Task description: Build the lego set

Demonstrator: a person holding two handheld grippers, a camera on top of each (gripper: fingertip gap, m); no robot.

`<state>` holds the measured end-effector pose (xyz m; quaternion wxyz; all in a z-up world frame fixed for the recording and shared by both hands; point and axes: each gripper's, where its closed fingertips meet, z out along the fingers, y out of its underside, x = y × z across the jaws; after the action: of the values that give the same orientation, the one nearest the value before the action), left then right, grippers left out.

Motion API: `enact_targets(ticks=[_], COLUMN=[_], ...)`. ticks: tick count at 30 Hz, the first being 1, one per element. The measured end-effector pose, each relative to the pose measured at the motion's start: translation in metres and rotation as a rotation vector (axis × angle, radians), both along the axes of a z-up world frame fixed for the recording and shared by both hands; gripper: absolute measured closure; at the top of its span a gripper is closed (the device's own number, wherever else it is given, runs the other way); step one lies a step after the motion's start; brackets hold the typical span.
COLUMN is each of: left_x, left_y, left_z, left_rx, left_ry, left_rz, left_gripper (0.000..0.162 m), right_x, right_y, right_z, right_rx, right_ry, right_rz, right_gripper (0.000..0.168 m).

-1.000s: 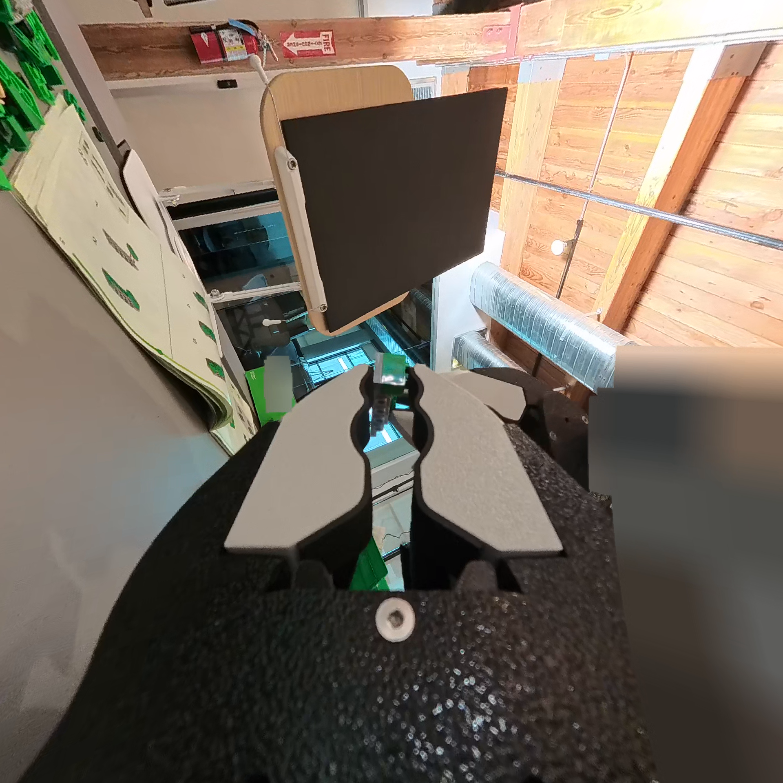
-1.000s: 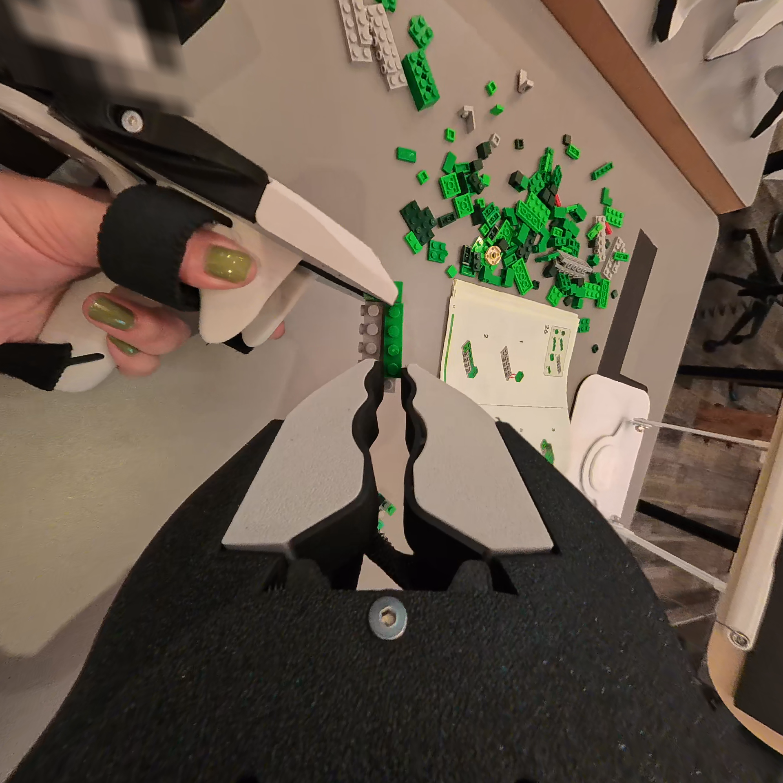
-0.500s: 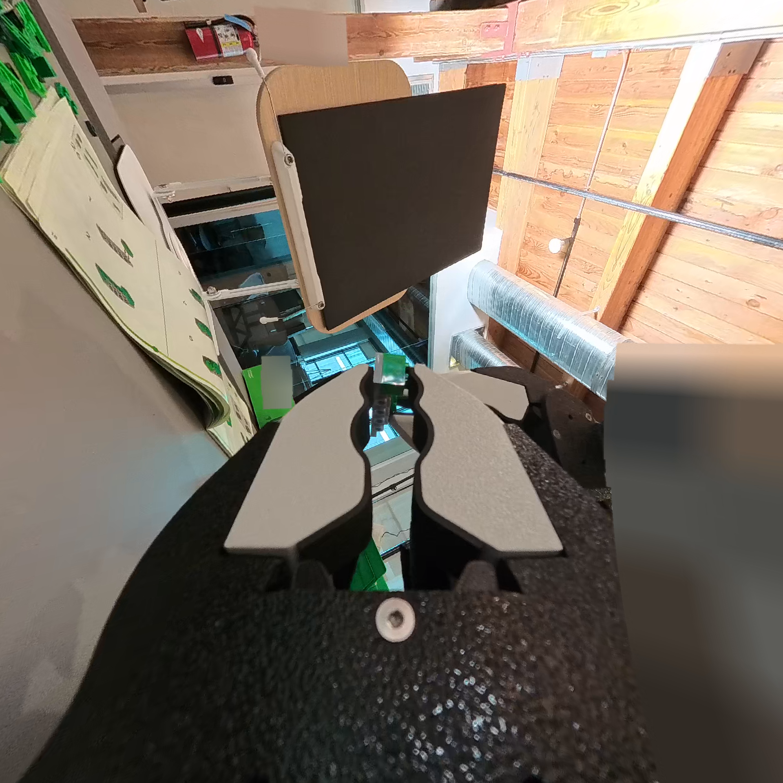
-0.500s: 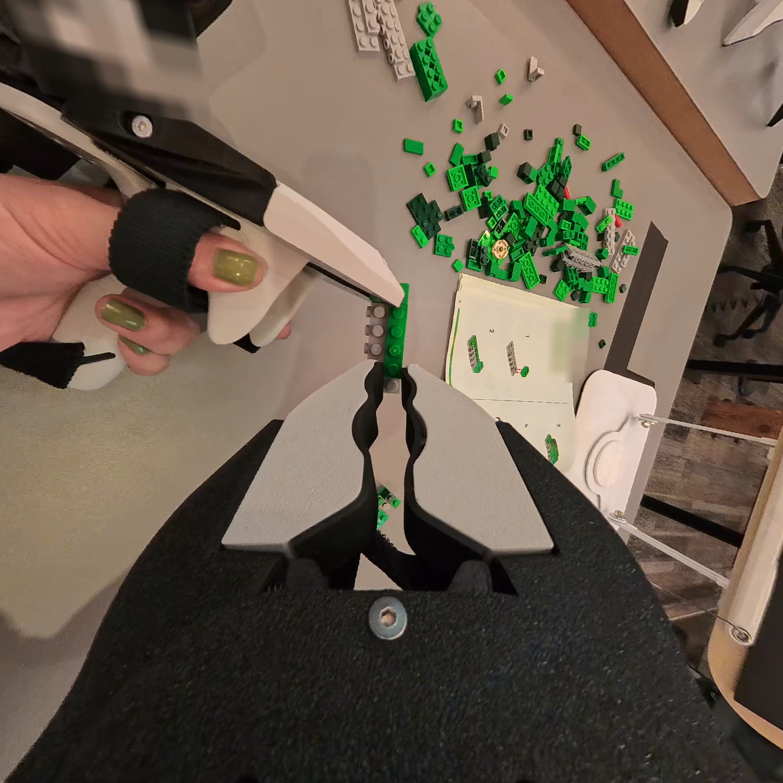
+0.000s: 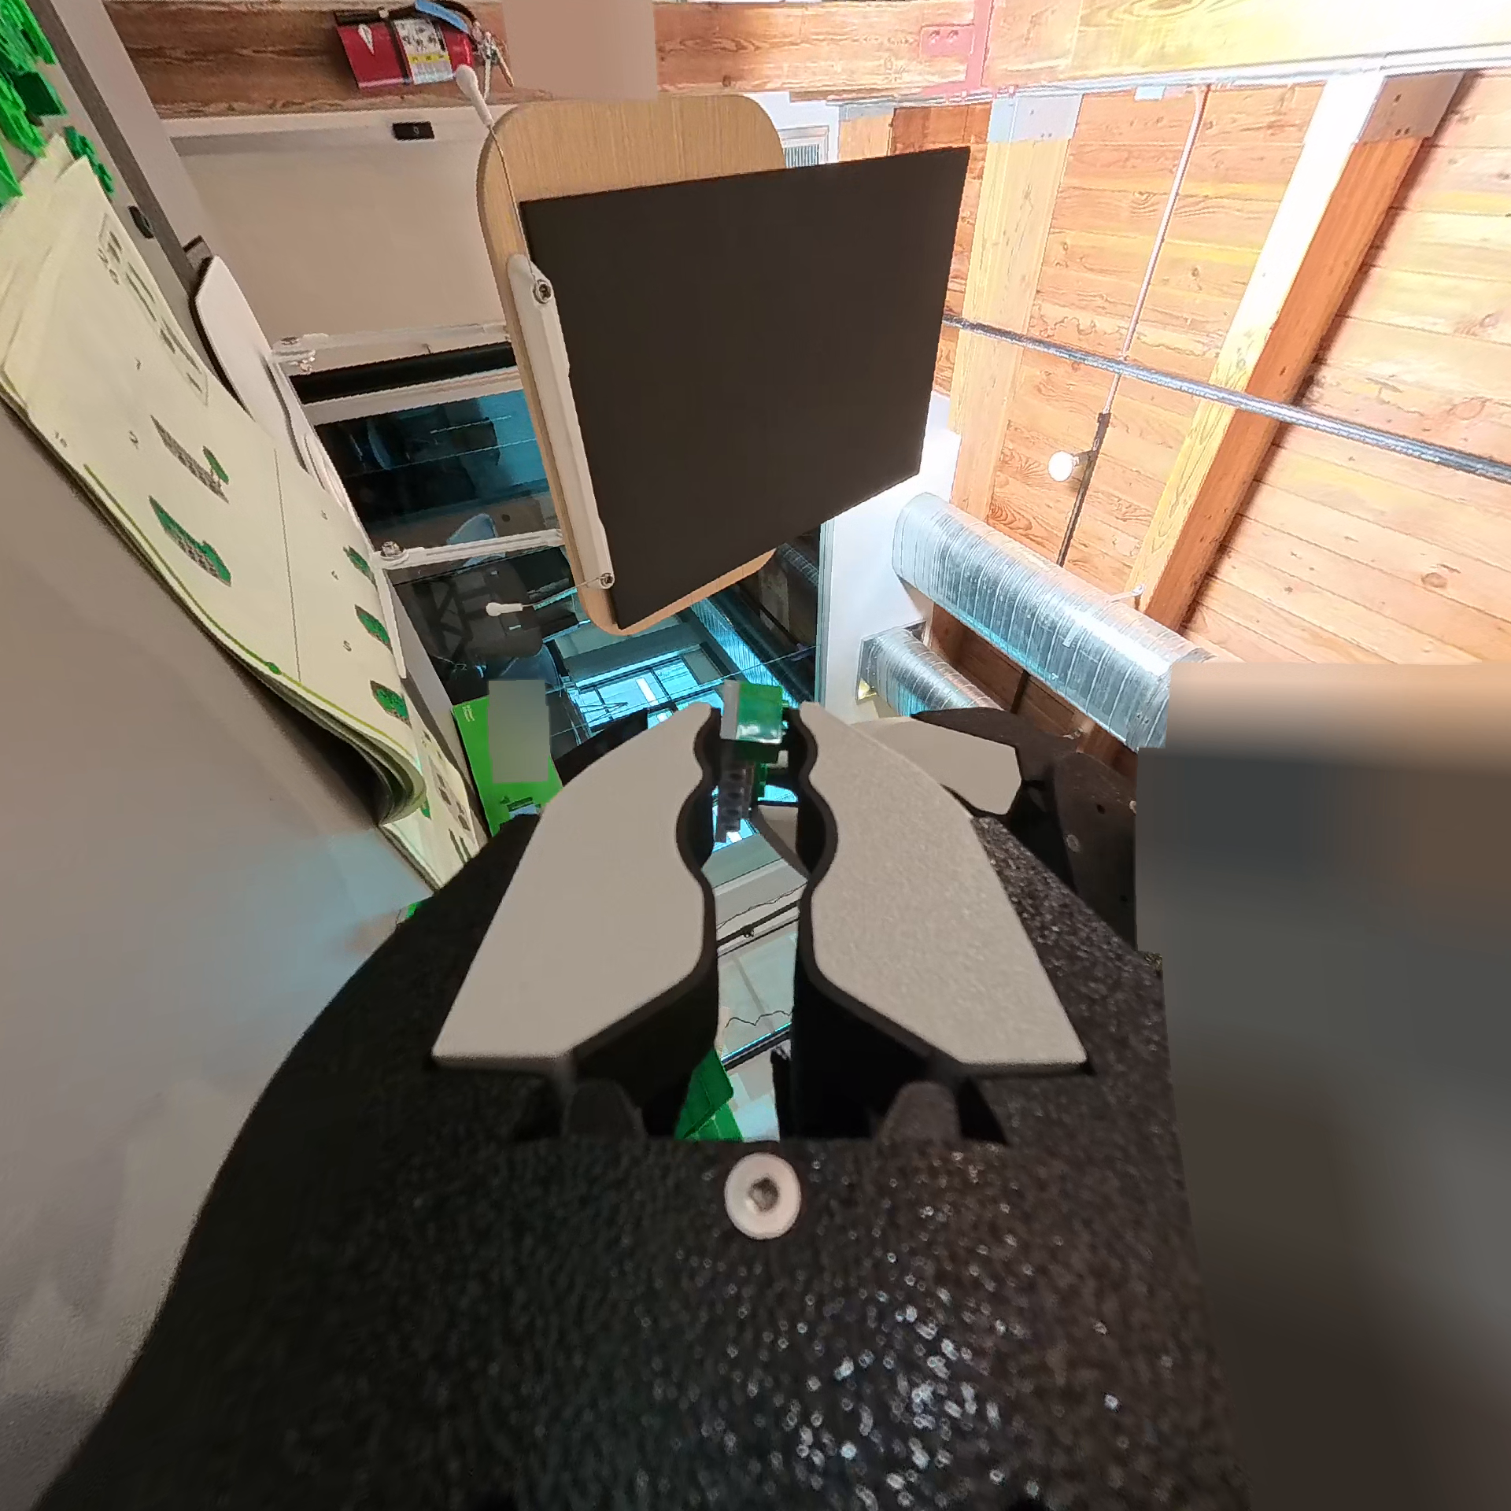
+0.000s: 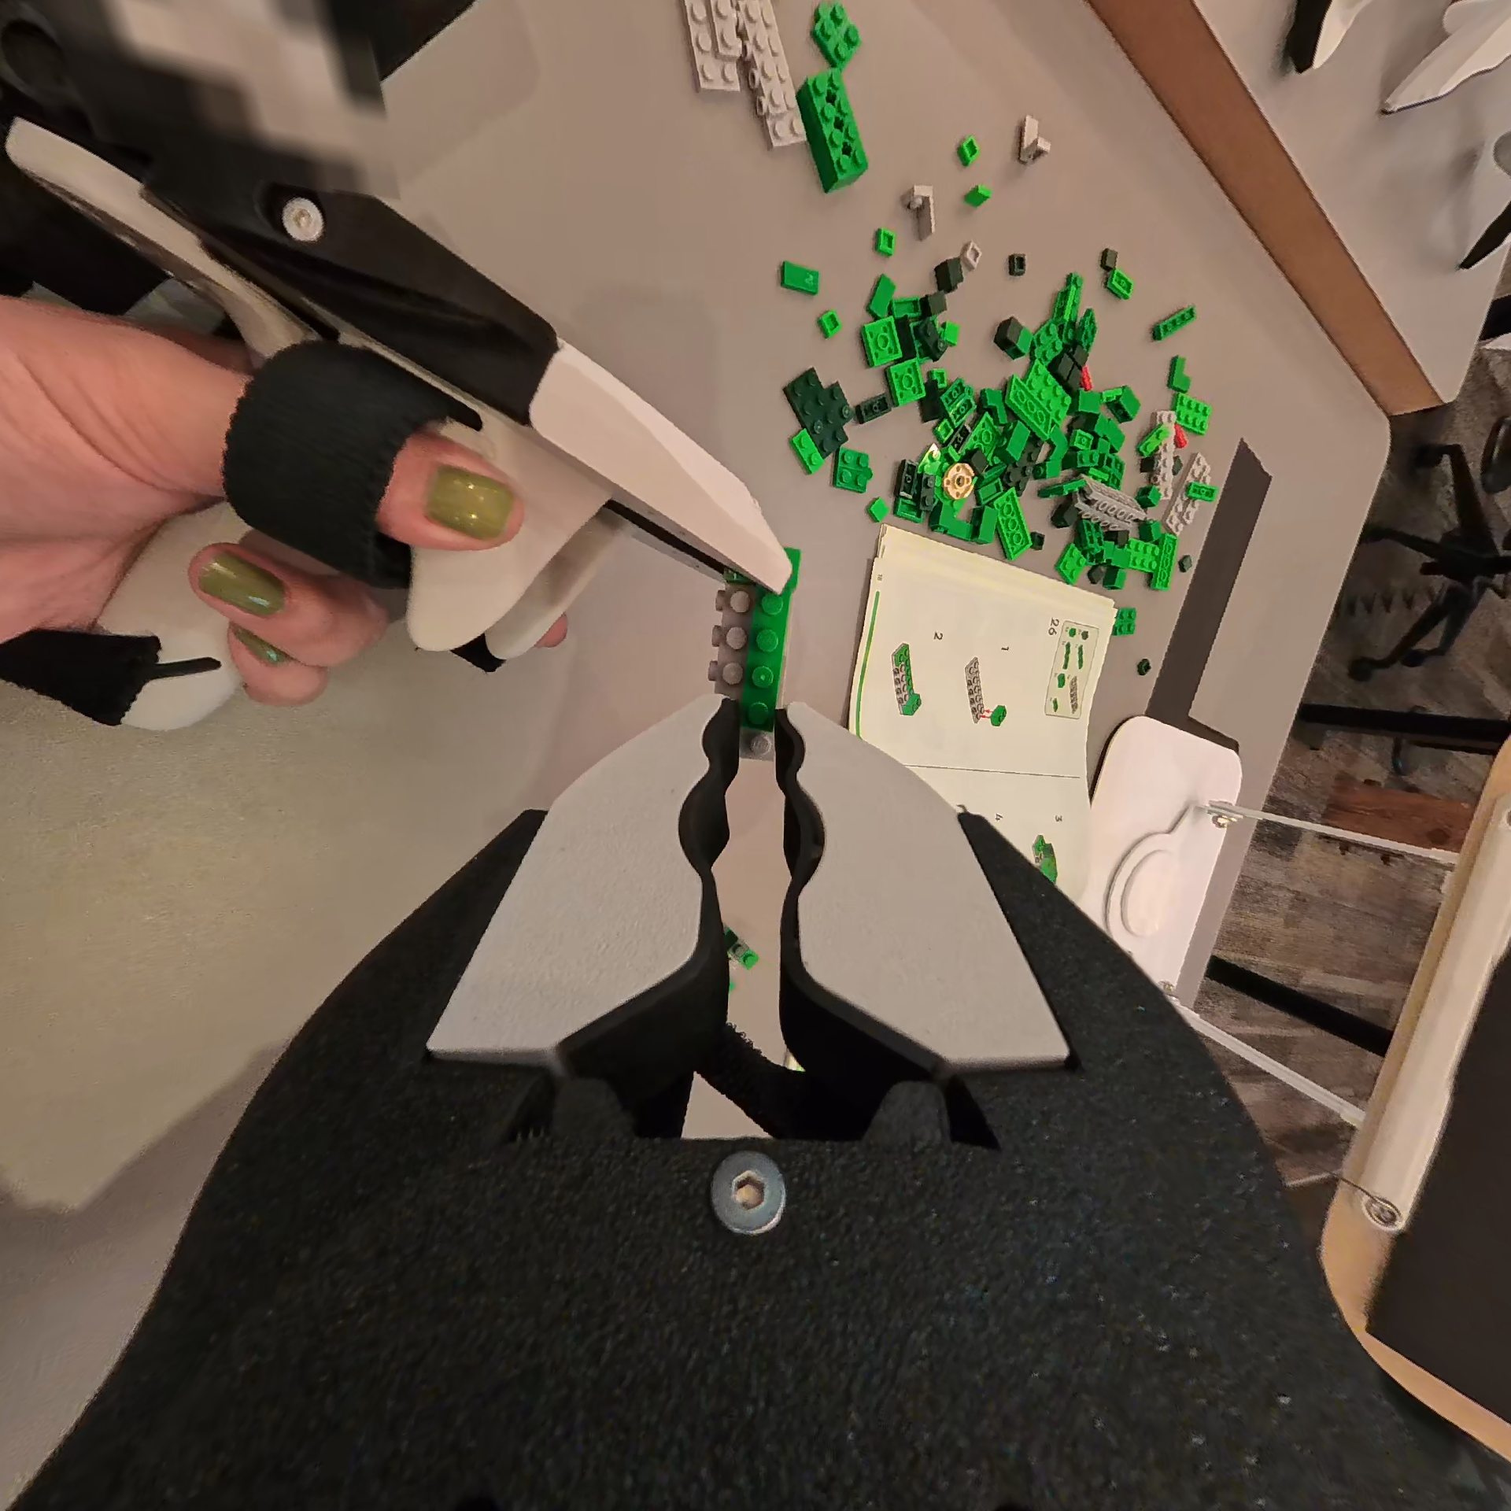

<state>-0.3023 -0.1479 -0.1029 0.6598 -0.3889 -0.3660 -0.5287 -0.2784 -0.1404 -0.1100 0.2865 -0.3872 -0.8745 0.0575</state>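
Observation:
A small lego assembly (image 6: 756, 646), a long green plate on a grey plate, hangs in the air above the grey table (image 6: 589, 163). My right gripper (image 6: 754, 713) is shut on its near end. My left gripper (image 6: 764, 572) comes in from the upper left, held by a hand, and is shut on its far end. In the left wrist view the left gripper (image 5: 756, 713) pinches the assembly (image 5: 752, 719) at its tips, with the right gripper (image 5: 940, 760) just behind. A pile of loose green and grey pieces (image 6: 1022, 433) lies on the table beyond.
An open instruction booklet (image 6: 981, 654) lies right of the assembly. Several grey plates (image 6: 736, 49) and a green brick (image 6: 830, 131) lie at the far side. A white stand base (image 6: 1161, 826) sits at the table's right edge. A dark panel on a wooden board (image 5: 736, 376) stands beyond. Left and right tips are no more than a few centimetres apart.
Both grippers keep their hold on the assembly. The pair has shifted slightly, so the table and the dark panel sit a little differently in both views.

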Motion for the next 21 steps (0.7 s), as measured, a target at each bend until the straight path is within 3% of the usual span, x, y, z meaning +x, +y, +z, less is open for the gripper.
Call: enact_targets(ticks=[12, 21], left_x=[0.001, 0.02], left_y=[0.0, -0.001], left_z=[0.002, 0.005], left_rx=[0.01, 0.04], left_ry=[0.001, 0.018], left_rz=[-0.02, -0.136], left_gripper=[0.147, 0.148], right_x=[0.007, 0.017], right_y=[0.002, -0.003], right_z=[0.008, 0.009], right_rx=[-0.072, -0.854], right_ry=[0.007, -0.101], right_rz=[-0.016, -0.152], right_gripper=[0.154, 0.138])
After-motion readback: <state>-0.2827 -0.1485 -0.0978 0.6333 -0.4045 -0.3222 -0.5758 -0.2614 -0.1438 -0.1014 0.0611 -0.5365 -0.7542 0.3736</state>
